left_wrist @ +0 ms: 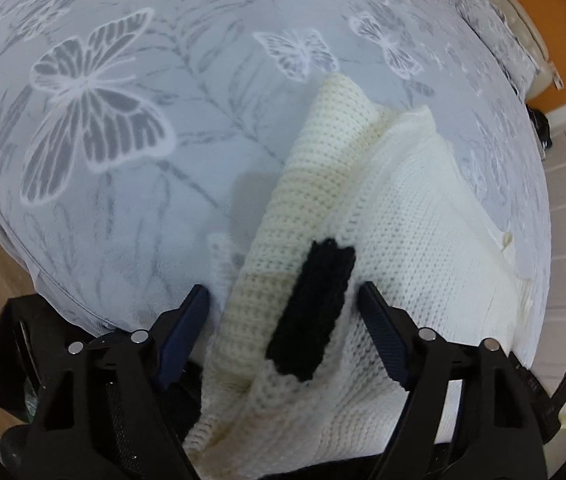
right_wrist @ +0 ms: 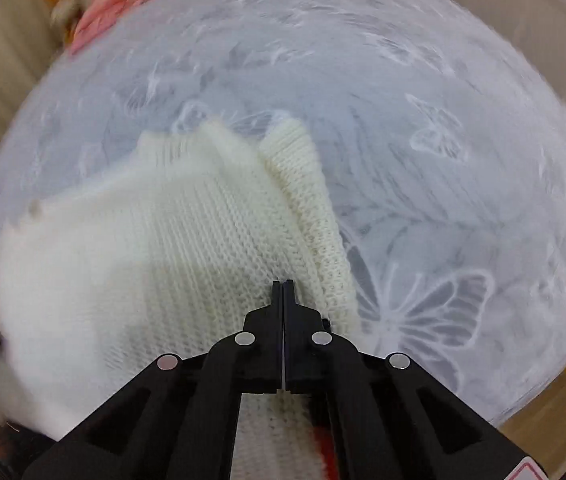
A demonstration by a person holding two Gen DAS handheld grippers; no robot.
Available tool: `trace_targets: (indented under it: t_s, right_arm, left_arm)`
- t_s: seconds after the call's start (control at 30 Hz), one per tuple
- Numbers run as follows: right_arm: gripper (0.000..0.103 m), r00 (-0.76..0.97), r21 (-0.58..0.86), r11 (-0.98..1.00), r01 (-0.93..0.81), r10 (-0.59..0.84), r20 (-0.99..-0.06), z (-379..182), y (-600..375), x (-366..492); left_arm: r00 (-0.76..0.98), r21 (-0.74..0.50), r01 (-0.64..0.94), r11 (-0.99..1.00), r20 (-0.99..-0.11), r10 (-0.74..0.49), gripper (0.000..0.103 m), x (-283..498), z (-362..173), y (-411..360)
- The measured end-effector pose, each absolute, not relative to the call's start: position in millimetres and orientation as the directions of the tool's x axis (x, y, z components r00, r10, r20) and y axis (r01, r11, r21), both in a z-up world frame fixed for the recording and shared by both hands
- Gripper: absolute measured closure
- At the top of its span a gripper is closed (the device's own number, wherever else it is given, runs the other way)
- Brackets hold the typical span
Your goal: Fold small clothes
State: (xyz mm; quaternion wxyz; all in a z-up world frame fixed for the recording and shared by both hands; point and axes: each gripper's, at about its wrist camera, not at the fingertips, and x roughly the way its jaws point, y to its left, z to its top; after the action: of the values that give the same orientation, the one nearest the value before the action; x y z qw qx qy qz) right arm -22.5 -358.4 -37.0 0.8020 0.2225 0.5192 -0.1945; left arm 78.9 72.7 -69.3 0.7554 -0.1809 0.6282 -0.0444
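Bedsheet (left_wrist: 131, 184) under sweater (left_wrist: 423, 240); pink cloth (right_wrist: 115, 4) nr.

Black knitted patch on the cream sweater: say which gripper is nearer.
Left. The left gripper straddles the black knitted patch with open jaws. The right gripper is shut over plain cream knit; no patch shows there.

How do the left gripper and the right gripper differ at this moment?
The left gripper has its jaws wide apart, while the right gripper has its jaws pressed together. A black knit patch on the cream knitted sweater lies between the left gripper's fingers; nothing shows between the right gripper's. The left view is sharp, the right view motion-blurred. Both hang above the sweater on the butterfly-print bedspread.
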Motion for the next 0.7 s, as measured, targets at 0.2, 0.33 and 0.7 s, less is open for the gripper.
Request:
trace_targets:
  t_s: [0.2,0.33,0.7]
  right_arm:
    - [0.103,0.353,0.124,0.897,0.423,-0.038,-0.935,-53.4,-351.1,7.4]
    - [0.103,0.399,0.249,0.82,0.514,0.029,-0.917,-44.2,-380.9,-2.6]
    - [0.093,0.379,0.233,0.957,0.172,0.154,-0.912,-42.8,-224.6,13.3]
  left_arm:
    - [0.211,-0.285,-0.135,0.949,-0.944,-0.253,0.025,79.8,-71.4,63.6]
    - [0.208,-0.269,-0.127,0.955,-0.948,-0.24,0.025,82.6,-72.6,60.6]
    - [0.275,-0.482,-0.081,0.872,-0.852,-0.445,0.083,76.9,-20.9,57.9]
